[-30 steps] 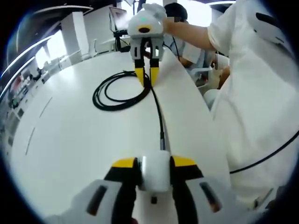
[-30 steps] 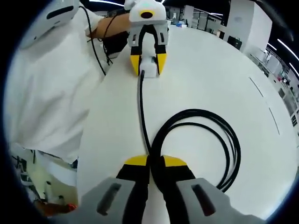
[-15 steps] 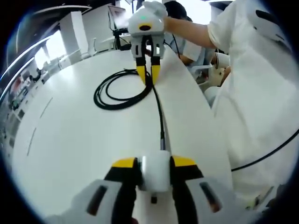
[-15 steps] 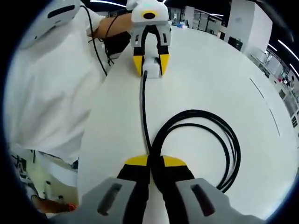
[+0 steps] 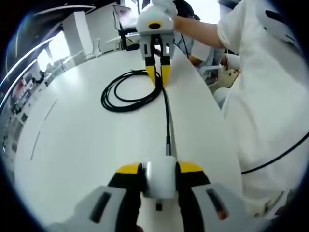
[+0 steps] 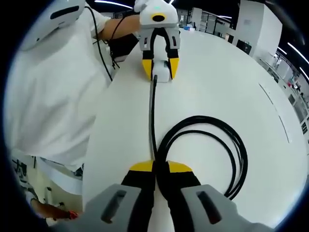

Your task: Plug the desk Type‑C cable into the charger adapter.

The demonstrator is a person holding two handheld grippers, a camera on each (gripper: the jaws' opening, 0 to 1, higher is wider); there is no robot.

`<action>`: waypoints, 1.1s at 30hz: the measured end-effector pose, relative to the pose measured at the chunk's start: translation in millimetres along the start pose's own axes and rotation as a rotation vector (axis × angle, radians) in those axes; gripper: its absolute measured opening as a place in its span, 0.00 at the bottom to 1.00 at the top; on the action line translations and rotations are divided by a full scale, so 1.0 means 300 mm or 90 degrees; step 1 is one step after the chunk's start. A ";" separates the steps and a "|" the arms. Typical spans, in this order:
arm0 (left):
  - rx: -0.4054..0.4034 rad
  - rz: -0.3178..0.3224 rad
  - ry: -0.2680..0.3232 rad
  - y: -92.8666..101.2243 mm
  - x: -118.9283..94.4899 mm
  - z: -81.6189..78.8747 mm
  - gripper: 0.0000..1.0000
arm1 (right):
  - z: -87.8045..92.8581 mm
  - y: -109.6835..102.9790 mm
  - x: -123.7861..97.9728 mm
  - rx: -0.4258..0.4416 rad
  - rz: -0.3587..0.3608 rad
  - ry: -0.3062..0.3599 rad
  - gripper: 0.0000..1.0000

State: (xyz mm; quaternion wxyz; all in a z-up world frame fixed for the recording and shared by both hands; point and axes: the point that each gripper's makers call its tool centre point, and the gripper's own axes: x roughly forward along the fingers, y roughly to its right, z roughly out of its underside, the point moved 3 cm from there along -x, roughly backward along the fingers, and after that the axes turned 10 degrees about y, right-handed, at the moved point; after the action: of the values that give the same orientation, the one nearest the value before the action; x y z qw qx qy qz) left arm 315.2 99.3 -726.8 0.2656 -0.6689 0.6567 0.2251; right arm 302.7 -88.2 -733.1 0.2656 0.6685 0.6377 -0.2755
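We judge the plug already seated or nearly so: our left claw (image 5: 159, 170) clamps the smooth white block-shaped charger adapter (image 5: 160, 177), and the thin round black rubbery Type-C cable (image 5: 167, 113) runs straight into its front face. Our right claw (image 6: 160, 166) pinches that cable above the glossy white table (image 6: 217, 82), beside its loose coil (image 6: 205, 150).

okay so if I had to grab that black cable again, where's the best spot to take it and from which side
Probably the straight run of the black cable, just behind the plug at the white charger adapter. It lies flat on the white table, free of the coil, so come from above, jaws straddling it crosswise. The right gripper grips farther back.
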 end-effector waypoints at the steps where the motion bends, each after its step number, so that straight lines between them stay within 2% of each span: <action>1: -0.001 -0.002 -0.001 -0.001 -0.002 0.002 0.26 | -0.003 -0.001 0.002 -0.002 0.000 0.001 0.06; 23: -0.001 -0.013 -0.018 -0.012 -0.026 0.023 0.26 | -0.029 0.011 0.028 -0.015 -0.002 0.006 0.06; 33: -0.003 -0.026 -0.025 -0.049 -0.030 0.031 0.25 | -0.031 0.072 0.033 -0.012 0.011 0.020 0.06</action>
State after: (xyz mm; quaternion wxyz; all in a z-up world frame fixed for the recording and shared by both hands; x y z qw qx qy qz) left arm 329.9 112.2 -727.1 0.2815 -0.6784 0.6370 0.2341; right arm 324.8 -75.6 -733.3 0.2641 0.6758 0.6386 -0.2564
